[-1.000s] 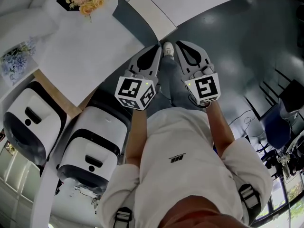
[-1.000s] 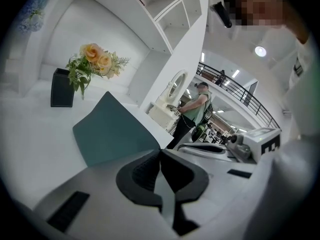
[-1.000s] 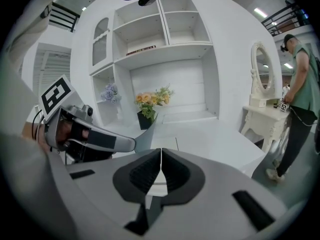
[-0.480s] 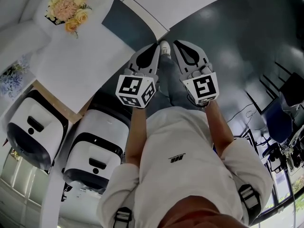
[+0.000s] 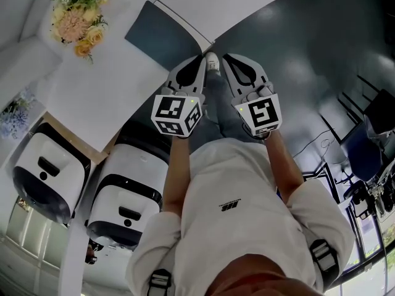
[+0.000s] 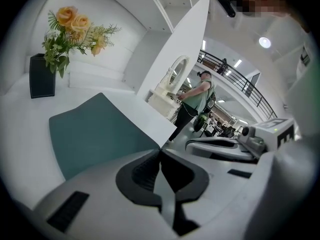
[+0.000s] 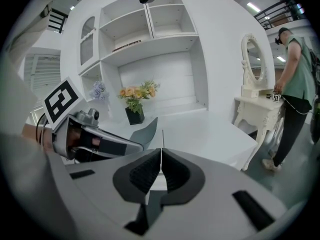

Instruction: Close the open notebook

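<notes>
The open notebook lies at the near edge of the white table (image 5: 92, 85). Its dark teal cover (image 5: 162, 34) is flat to the left, and its white page (image 5: 234, 8) spreads right of the spine. My left gripper (image 5: 200, 60) is shut, its tips just short of the notebook's near corner. My right gripper (image 5: 229, 59) is beside it over the floor, also shut. In the left gripper view the teal cover (image 6: 95, 134) and the page (image 6: 142, 115) lie right ahead of the left gripper (image 6: 160, 151). The right gripper (image 7: 161, 154) points at the table with the cover (image 7: 144, 130) ahead.
A bouquet (image 5: 74, 17) in a dark vase (image 6: 41, 75) stands at the table's far left. Two white rounded units (image 5: 49, 165) (image 5: 129, 199) sit left of me below the table edge. A person in a green top (image 7: 295, 89) stands at a white dressing table (image 7: 255, 106). Dark floor (image 5: 321, 54) lies to the right.
The table and notebook have slid down and left in the head view, so the notebook's corner is now closer to both gripper tips. Both grippers stay shut, side by side.
</notes>
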### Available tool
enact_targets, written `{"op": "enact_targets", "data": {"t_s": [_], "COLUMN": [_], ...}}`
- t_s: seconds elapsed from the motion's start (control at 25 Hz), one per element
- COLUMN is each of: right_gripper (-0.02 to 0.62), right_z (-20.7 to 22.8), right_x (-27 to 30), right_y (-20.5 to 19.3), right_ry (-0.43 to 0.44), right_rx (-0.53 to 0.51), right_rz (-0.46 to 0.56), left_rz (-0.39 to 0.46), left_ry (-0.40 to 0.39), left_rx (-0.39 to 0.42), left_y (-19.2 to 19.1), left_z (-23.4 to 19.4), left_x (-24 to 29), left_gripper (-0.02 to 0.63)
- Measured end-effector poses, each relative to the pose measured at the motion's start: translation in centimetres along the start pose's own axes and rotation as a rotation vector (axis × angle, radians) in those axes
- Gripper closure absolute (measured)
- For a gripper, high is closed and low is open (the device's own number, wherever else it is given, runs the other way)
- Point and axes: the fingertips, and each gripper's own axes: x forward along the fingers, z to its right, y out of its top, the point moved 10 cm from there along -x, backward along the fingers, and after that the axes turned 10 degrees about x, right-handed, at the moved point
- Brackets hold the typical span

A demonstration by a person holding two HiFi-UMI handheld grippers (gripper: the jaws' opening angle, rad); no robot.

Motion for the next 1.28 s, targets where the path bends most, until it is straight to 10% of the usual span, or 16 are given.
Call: {"op": "enact_targets", "data": {"t_s": [1.28], "right_gripper": [0.598], "right_z": [2.2], "right_x": [-1.4], "right_y": [-0.5], "right_ry": [-0.027], "right_rx": [0.016], "right_rz": [-0.006], "left_rz": [-0.037], "left_ry": [0.033], "left_rx": [0.027], "left_y": [0.0], "left_z": [0.0], "left_x": [2.8], "left_gripper": [0.606]}}
